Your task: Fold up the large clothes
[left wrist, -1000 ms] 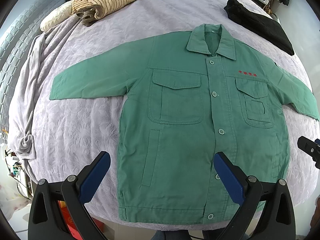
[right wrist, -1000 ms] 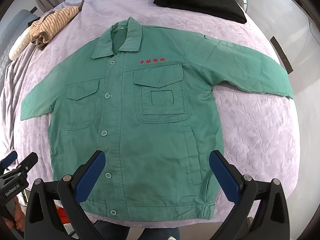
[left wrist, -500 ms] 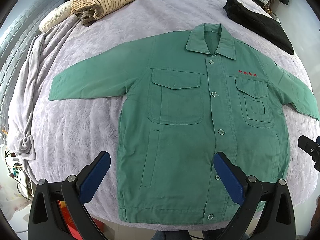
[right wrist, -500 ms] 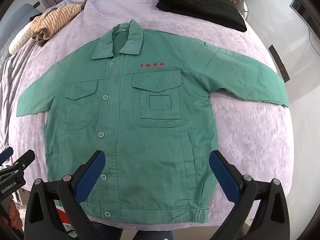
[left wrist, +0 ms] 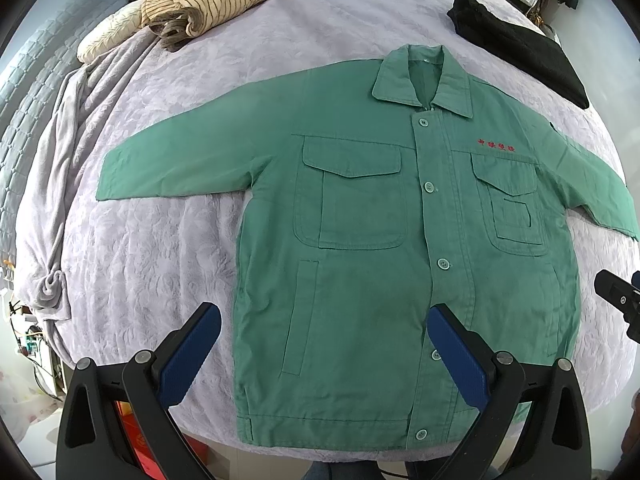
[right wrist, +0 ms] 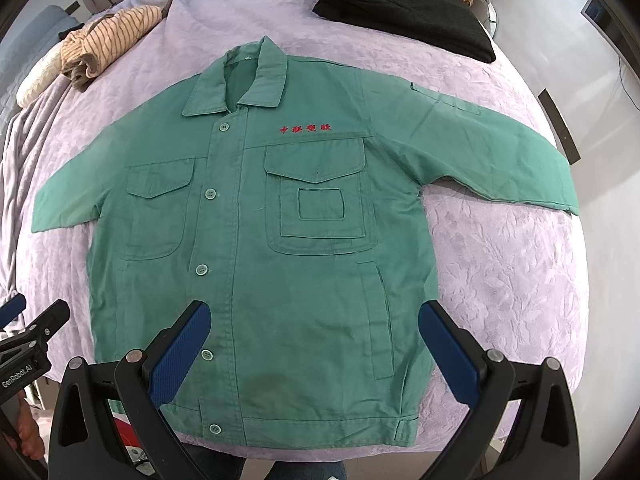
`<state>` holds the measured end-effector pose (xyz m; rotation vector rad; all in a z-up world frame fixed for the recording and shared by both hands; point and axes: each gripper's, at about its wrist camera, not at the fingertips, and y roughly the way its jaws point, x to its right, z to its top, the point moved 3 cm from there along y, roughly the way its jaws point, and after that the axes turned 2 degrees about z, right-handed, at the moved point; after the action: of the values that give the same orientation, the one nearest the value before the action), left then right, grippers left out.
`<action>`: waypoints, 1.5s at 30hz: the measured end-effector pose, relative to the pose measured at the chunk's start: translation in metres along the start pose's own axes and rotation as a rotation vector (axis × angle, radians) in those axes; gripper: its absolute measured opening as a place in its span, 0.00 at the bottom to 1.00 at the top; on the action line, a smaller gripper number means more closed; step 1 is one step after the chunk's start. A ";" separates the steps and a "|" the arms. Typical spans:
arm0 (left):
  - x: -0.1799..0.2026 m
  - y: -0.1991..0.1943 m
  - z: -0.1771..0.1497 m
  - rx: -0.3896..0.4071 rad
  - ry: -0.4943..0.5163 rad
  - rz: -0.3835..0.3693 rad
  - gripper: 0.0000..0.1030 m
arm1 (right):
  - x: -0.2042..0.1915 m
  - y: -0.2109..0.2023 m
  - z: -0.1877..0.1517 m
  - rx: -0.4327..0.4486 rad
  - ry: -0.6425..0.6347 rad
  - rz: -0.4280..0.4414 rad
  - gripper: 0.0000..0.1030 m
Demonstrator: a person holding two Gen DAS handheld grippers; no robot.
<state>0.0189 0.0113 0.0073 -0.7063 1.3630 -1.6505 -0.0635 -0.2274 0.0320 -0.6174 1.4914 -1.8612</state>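
A green buttoned work jacket (left wrist: 372, 248) (right wrist: 276, 240) lies flat, front up, on a lilac bedspread (left wrist: 152, 248) (right wrist: 500, 264), both sleeves spread out sideways and the collar pointing away. Red embroidered characters sit above its chest pocket. My left gripper (left wrist: 324, 344) hovers open above the hem, left of the button line, holding nothing. My right gripper (right wrist: 314, 340) hovers open above the hem on the other side, also holding nothing. The right gripper's tip (left wrist: 620, 304) shows at the left wrist view's right edge, and the left gripper's tip (right wrist: 28, 340) shows at the right wrist view's left edge.
A striped beige garment (left wrist: 200, 0) (right wrist: 104, 40) lies bunched at the far left of the bed. A folded black garment (left wrist: 520, 44) (right wrist: 404, 12) lies at the far right. A grey blanket (left wrist: 52, 184) hangs over the bed's left edge. The bed's near edge is just below the hem.
The right wrist view has shifted left relative to the jacket, so the jacket now sits further right in it. The left view barely changed. Both grippers stay open.
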 end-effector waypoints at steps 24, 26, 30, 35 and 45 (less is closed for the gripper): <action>-0.003 0.007 0.005 -0.027 -0.009 -0.012 1.00 | -0.008 0.006 0.003 -0.026 -0.004 0.003 1.00; -0.005 0.010 0.005 -0.032 -0.016 -0.025 1.00 | -0.009 0.008 0.004 -0.028 -0.003 0.005 1.00; -0.014 0.024 0.005 -0.044 -0.043 -0.068 1.00 | -0.012 0.016 0.004 -0.041 0.003 0.012 1.00; -0.042 0.052 0.011 -0.035 -0.146 -0.201 1.00 | -0.028 0.040 0.002 -0.052 0.020 0.139 1.00; -0.185 0.141 0.052 0.102 -0.417 -0.216 1.00 | -0.123 0.103 -0.008 -0.134 -0.110 0.273 1.00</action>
<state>0.1859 0.1437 -0.0988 -1.0965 0.9247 -1.6089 0.0336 -0.1437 -0.0643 -0.5384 1.5522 -1.5075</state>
